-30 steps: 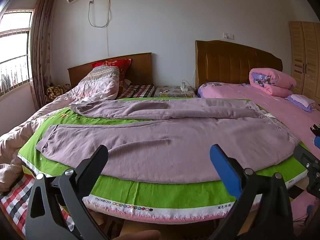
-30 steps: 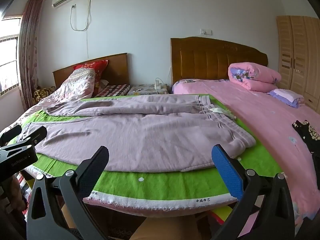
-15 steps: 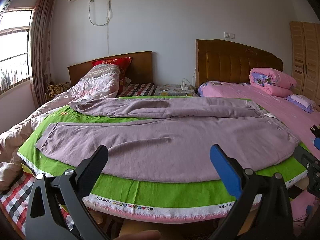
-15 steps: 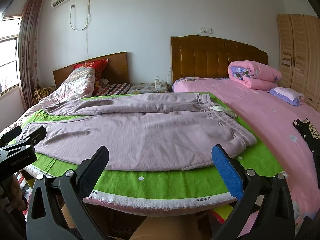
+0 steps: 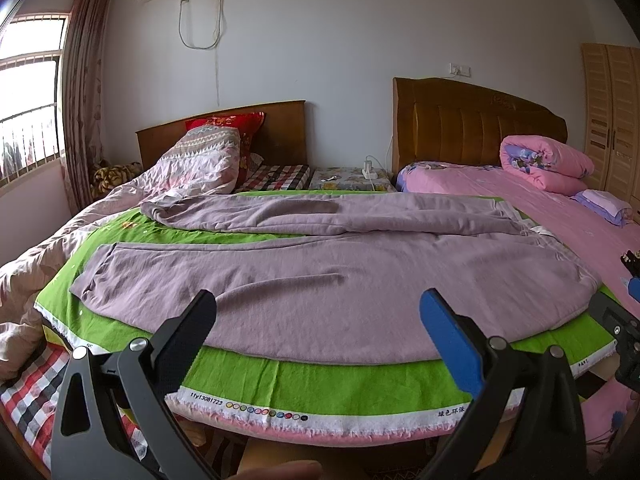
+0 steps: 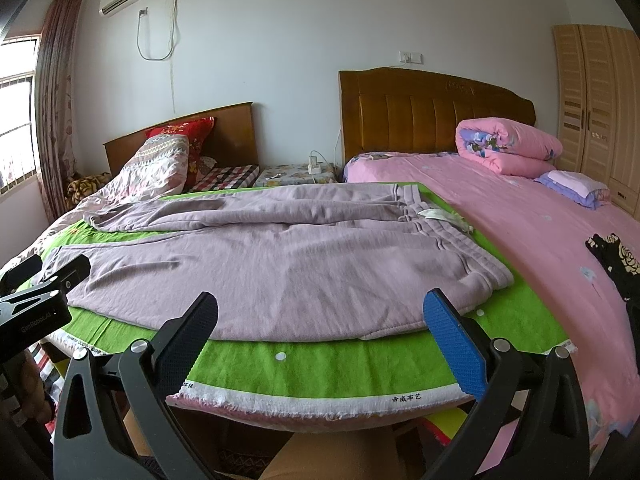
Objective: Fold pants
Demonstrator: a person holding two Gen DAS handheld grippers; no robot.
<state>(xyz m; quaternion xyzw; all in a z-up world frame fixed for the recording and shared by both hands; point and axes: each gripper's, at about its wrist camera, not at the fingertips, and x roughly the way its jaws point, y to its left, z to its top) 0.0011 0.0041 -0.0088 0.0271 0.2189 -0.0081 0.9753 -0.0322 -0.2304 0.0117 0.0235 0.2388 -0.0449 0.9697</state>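
Mauve sweatpants [image 5: 320, 280] lie spread flat on a green cloth [image 5: 320, 376] at the foot of the bed, waistband to the right, both legs running left, the far leg wrinkled. They also show in the right wrist view [image 6: 280, 264]. My left gripper [image 5: 318, 320] is open and empty, hovering just in front of the near leg's edge. My right gripper [image 6: 320, 320] is open and empty, in front of the pants near the waistband end [image 6: 476, 276]. The left gripper's body shows at the left edge of the right wrist view [image 6: 36, 308].
A pink bed [image 6: 540, 240] with a rolled pink quilt [image 6: 508, 148] lies to the right. A patterned quilt and red pillow [image 5: 208, 152] lie behind on the left. A black patterned garment [image 6: 616, 256] lies on the pink bed. A wardrobe [image 6: 596, 92] stands at right.
Both grippers have tilted or dropped slightly, so the bed sits a little lower in view. The pants have not moved and both jaws stay open.
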